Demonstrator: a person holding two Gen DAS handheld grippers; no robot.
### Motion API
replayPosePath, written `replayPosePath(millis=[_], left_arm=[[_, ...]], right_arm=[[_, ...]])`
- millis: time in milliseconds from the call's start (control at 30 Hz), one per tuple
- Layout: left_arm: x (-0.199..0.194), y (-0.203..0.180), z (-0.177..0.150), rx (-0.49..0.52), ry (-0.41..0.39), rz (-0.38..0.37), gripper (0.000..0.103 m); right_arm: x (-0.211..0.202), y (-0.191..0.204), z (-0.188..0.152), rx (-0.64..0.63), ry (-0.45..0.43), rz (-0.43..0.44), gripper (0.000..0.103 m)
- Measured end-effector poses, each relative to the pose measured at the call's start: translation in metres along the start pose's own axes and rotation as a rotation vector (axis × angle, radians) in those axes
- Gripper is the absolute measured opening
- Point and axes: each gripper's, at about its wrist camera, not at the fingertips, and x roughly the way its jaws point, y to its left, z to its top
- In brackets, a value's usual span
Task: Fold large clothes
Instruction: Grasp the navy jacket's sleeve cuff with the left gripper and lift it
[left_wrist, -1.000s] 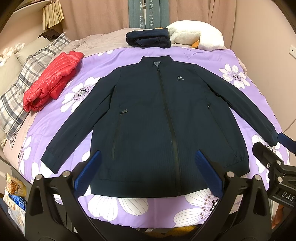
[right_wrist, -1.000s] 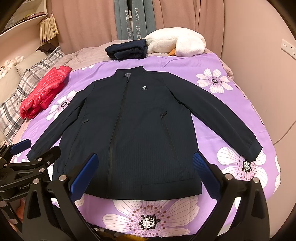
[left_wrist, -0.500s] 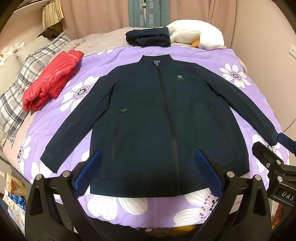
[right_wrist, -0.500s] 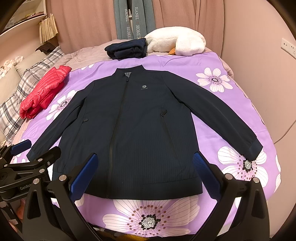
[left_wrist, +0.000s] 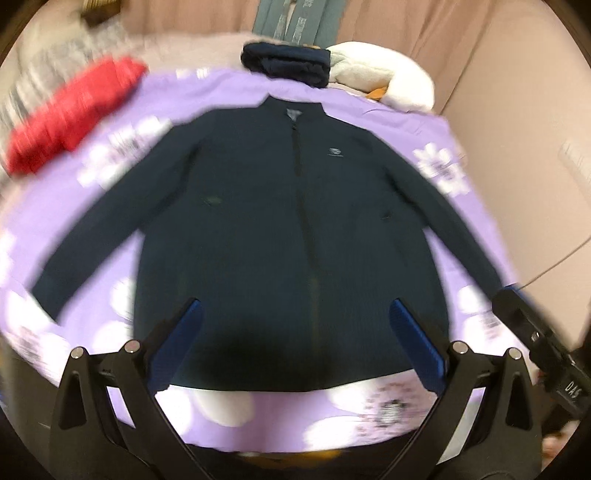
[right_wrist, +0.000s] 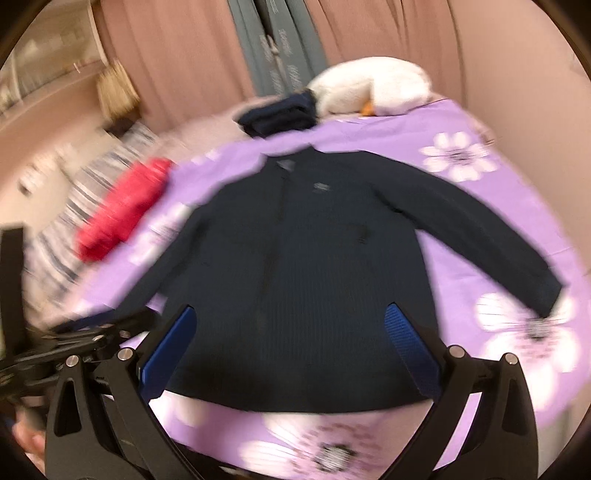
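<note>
A dark navy zip jacket lies flat, front up, on the purple flowered bedspread, sleeves spread to both sides, collar far from me. It also shows in the right wrist view. My left gripper is open and empty, above the jacket's hem. My right gripper is open and empty, also over the hem. Both views are blurred by motion. The right gripper's body shows at the right edge of the left wrist view, and the left gripper's body at the left of the right wrist view.
A red puffer jacket lies at the bed's left. A folded dark garment and a white plush toy sit at the head of the bed. Plaid pillow at left, curtains behind, pink wall close on the right.
Both grippers have moved quickly; the views are now blurred. The right wrist view has tilted and swung. The jacket lies as before and both grippers stay open.
</note>
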Motion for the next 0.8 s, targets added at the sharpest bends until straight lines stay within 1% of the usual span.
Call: replayPosePath(millis=[33, 100, 167, 200, 267, 333, 367, 433, 467, 500, 567, 600, 633, 733, 800], left_arm=[[0.004, 0.014, 0.001, -0.049, 0.001, -0.044, 0.101], [0.01, 0.042, 0.001, -0.136, -0.003, -0.093, 0.101], [0.016, 0.07, 0.0, -0.216, -0.021, -0.125, 0.101], [0.019, 0.085, -0.002, -0.26, -0.038, -0.14, 0.101], [0.024, 0.124, -0.011, -0.364, -0.087, -0.178, 0.101], [0.028, 0.153, -0.015, -0.462, -0.102, -0.165, 0.101], [0.029, 0.177, -0.023, -0.535, -0.118, -0.137, 0.101], [0.027, 0.206, -0.033, -0.621, -0.149, -0.113, 0.101], [0.025, 0.229, -0.042, -0.694, -0.179, -0.103, 0.101], [0.025, 0.24, -0.045, -0.735, -0.19, -0.1, 0.101], [0.023, 0.271, -0.06, -0.846, -0.226, -0.096, 0.101], [0.024, 0.279, -0.063, -0.877, -0.234, -0.095, 0.101], [0.024, 0.291, -0.071, -0.929, -0.246, -0.104, 0.101], [0.028, 0.314, -0.083, -1.022, -0.28, -0.142, 0.101], [0.035, 0.322, -0.085, -1.054, -0.295, -0.132, 0.101]], right_arm=[[0.0, -0.003, -0.001, 0.015, -0.027, 0.063, 0.102], [0.003, -0.007, -0.007, -0.001, -0.091, 0.192, 0.102], [0.011, -0.005, -0.012, -0.047, -0.103, 0.218, 0.102], [0.018, -0.004, -0.015, -0.061, -0.078, 0.225, 0.102], [0.033, -0.002, -0.019, -0.048, -0.009, 0.274, 0.102], [0.047, -0.004, -0.023, 0.013, 0.05, 0.35, 0.102], [0.052, -0.006, -0.022, 0.04, 0.064, 0.369, 0.102], [0.059, -0.002, -0.02, 0.057, 0.077, 0.374, 0.102], [0.06, 0.001, -0.019, 0.053, 0.076, 0.371, 0.102], [0.06, 0.002, -0.018, 0.047, 0.076, 0.368, 0.102], [0.06, 0.008, -0.015, 0.029, 0.082, 0.361, 0.102], [0.061, 0.01, -0.016, 0.022, 0.087, 0.358, 0.102], [0.062, 0.012, -0.016, 0.012, 0.093, 0.353, 0.102], [0.071, 0.016, -0.018, -0.013, 0.112, 0.335, 0.102], [0.077, 0.016, -0.017, -0.028, 0.124, 0.327, 0.102]])
